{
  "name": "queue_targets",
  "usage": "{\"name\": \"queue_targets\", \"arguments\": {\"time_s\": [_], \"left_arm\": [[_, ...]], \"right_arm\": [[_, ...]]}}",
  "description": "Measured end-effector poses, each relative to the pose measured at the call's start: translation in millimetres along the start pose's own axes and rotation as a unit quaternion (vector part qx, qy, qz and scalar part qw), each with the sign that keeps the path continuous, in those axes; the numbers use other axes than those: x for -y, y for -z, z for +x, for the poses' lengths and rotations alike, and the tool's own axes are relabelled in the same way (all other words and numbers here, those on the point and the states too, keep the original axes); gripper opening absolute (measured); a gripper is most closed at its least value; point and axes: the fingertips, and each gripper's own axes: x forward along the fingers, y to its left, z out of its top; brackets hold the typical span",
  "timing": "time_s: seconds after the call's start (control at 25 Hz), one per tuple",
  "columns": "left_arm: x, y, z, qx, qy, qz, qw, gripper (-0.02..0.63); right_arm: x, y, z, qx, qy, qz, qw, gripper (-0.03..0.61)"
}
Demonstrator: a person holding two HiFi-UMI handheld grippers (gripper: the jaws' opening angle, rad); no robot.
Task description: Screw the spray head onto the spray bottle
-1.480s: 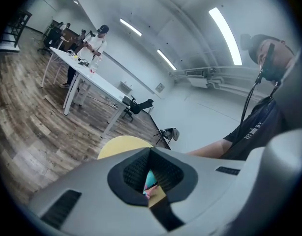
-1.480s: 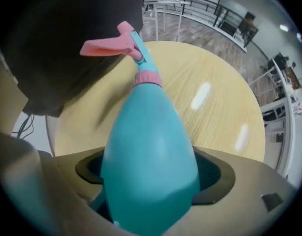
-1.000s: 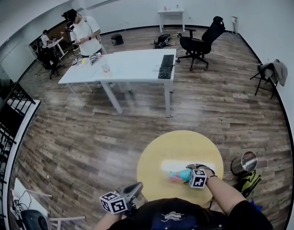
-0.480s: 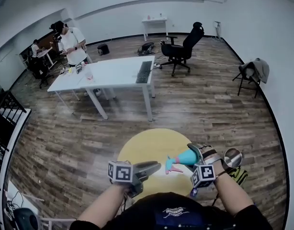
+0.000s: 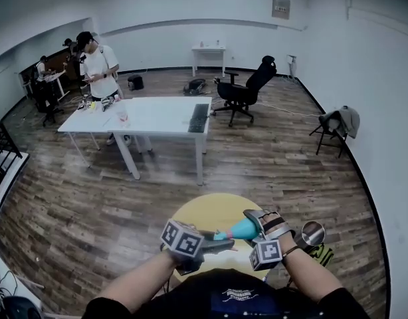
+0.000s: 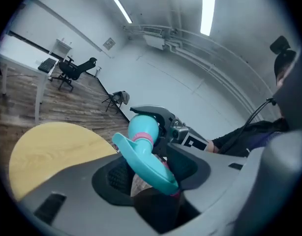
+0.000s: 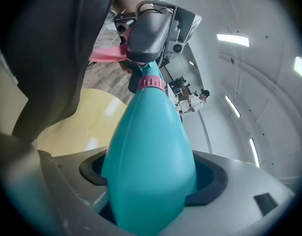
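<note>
- The teal spray bottle (image 5: 234,231) hung in the air in front of your chest, over the near edge of the round yellow table (image 5: 204,210) and clear of it.
- Its long axis ran nearly level across the head view, with the fat base toward your right hand and the narrow neck and pink collar (image 7: 152,82) toward your left.
- The spray head (image 6: 147,157) sat at that neck end, and its teal trigger reached back toward your left hand. No view showed whether the collar's thread had caught.
- Your right gripper (image 5: 254,220) had its jaws spread wide and clamped on the bottle's fat body, 1 pad on each flank.
- Your left gripper (image 5: 221,244) had just been opening its jaws and stood about half open. The spray head lay between the 2 pads, which did not appear to press on it.
- The 2 grippers faced each other along 1 line, the bottle's own axis.
- The head lay straight ahead of the left gripper, which was the nearer to it. By this reading, that hand needed to close on the head and roll about that axis while your right held the bottle steady.
</note>
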Motion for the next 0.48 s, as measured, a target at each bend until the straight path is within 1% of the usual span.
{"name": "queue_targets", "arguments": {"time_s": [0.16, 0.2, 0.24, 0.28, 0.32, 0.36, 0.4, 0.44, 0.48], "left_arm": [[-10, 0, -23, -0.021, -0.013, 0.047, 0.9986, 0.235], [-11, 0, -25, -0.021, -0.014, 0.051, 0.9984, 0.235], [-11, -1, -26, -0.016, -0.012, 0.043, 0.9989, 0.235], [-13, -2, -27, -0.007, -0.007, 0.021, 0.9997, 0.235], [-15, -4, -28, 0.009, 0.004, -0.016, 0.9998, 0.240], [-18, -9, -31, 0.031, 0.021, -0.064, 0.9972, 0.248], [-19, -15, -36, 0.063, 0.044, -0.115, 0.9904, 0.267], [-19, -23, -44, 0.100, 0.071, -0.160, 0.9795, 0.286], [-20, -31, -55, 0.139, 0.093, -0.194, 0.9667, 0.312]], "right_arm": [[8, -23, 15, 0.000, 0.002, 0.003, 1.000, 0.430], [8, -25, 17, -0.001, 0.000, 0.005, 1.000, 0.428], [7, -26, 19, -0.001, -0.006, 0.008, 1.000, 0.426], [5, -25, 20, 0.001, -0.018, 0.017, 1.000, 0.426], [1, -25, 22, 0.005, -0.036, 0.030, 0.999, 0.426], [-3, -26, 23, 0.010, -0.058, 0.050, 0.997, 0.426], [-8, -27, 24, 0.018, -0.080, 0.076, 0.994, 0.426], [-12, -29, 26, 0.026, -0.098, 0.104, 0.989, 0.426], [-15, -28, 27, 0.029, -0.108, 0.128, 0.985, 0.426]]}}
